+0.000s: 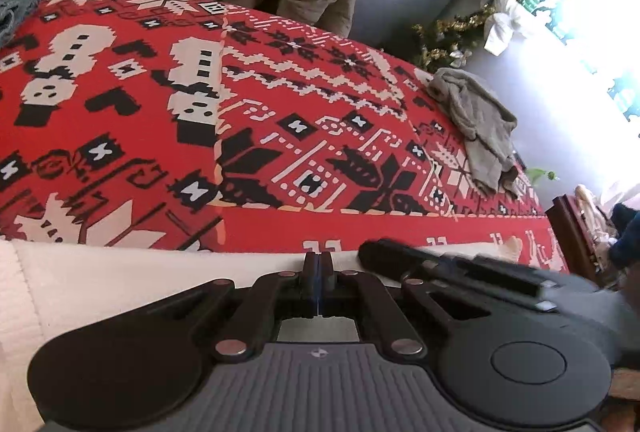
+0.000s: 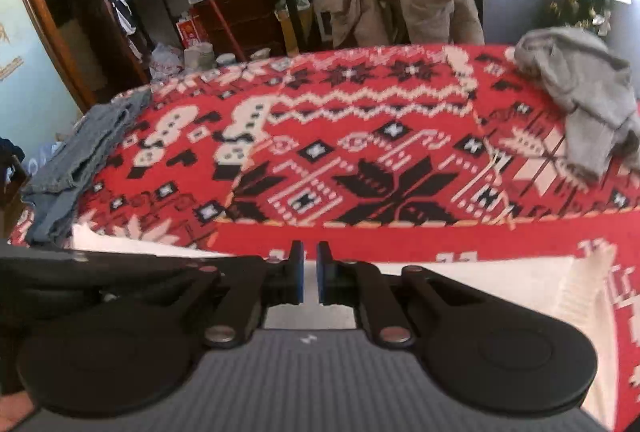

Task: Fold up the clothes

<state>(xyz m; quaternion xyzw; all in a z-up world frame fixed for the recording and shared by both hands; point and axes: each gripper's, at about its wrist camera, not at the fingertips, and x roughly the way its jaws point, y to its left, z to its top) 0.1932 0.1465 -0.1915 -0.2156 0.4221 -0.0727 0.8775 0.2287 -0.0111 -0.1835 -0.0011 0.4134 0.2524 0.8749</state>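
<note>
White knitted garment (image 1: 120, 284) lies along the near edge of the red patterned tabletop (image 1: 280, 224), directly under both grippers: left gripper (image 1: 319, 272) fingers closed at its hem, right gripper (image 2: 310, 272) fingers nearly closed, grip unclear.

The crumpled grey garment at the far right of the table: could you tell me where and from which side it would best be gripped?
Probably at the flat end of the grey garment that trails toward the near side, low on the red patterned cloth. It lies thin and loose there, so closed fingers could pinch one layer, coming from the near side, angled down. The far part is bunched into a heap, which makes for a worse hold.
</note>
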